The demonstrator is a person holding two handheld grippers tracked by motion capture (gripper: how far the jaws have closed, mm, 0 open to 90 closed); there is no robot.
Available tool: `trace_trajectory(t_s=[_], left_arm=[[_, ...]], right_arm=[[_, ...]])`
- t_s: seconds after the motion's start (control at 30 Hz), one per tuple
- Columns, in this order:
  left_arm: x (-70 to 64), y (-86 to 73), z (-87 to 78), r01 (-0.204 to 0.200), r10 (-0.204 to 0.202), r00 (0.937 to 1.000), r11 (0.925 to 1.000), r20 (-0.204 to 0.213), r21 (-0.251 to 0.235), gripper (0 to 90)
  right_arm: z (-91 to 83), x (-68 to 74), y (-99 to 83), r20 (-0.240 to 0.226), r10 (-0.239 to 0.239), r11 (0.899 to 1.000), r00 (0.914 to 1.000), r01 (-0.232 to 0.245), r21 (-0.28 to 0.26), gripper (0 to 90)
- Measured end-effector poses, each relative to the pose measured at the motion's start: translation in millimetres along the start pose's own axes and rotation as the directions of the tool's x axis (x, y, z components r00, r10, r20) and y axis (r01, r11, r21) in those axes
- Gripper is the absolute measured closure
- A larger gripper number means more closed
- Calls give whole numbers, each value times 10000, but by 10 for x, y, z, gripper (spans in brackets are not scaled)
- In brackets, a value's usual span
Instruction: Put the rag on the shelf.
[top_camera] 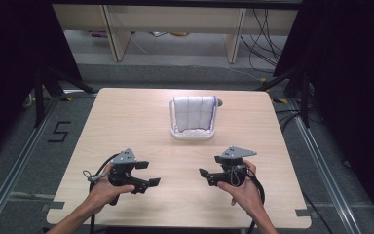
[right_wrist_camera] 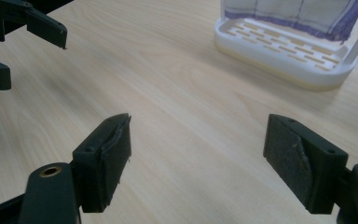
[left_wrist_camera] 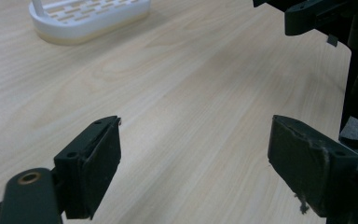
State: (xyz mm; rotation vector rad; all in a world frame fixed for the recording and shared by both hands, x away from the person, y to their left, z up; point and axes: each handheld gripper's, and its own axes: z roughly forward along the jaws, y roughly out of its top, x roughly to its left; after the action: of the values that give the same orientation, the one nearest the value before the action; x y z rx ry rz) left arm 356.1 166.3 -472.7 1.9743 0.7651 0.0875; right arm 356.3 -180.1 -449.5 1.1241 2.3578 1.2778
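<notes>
Left gripper (top_camera: 146, 174): black, jaws spread wide, nothing between them; worn rubbery pads (left_wrist_camera: 100, 161).
Right gripper (top_camera: 209, 168): same make, jaws likewise parted and bare, pads (right_wrist_camera: 114, 154) frayed at the edges.
Both grippers face each other over bare pale wood-grain table (top_camera: 126, 117), near its front edge.
White slotted plastic rack (top_camera: 191, 132): rounded base, well beyond both grippers, mid-table.
Cloth (top_camera: 193, 113): white, purple-lined, draped over the rack's rail.

Black tongs (top_camera: 146, 173) with worn pads (left_wrist_camera: 307, 161), grey triangular plates, black cables.
</notes>
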Motion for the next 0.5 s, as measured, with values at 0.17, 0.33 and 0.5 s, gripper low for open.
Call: trace_trajectory(t_s=[0.17, 0.33, 0.5], left_arm=[[-33, -97, 6, -44, 45, 10000, 9999, -62, 105, 164], [-85, -196, -2, -135, 137, 9999, 9997, -87, 228, 164], [-112, -261, 6, -127, 130, 9998, 9996, -147, 244, 164]], right_arm=[[-7, 12, -123, -111, 184, 9997, 9998, -182, 170, 238], [-25, 36, -234, 73, 194, 9988, 9998, -197, 449, 222], [-49, 53, -308, -148, 256, 9984, 9996, -248, 503, 208]])
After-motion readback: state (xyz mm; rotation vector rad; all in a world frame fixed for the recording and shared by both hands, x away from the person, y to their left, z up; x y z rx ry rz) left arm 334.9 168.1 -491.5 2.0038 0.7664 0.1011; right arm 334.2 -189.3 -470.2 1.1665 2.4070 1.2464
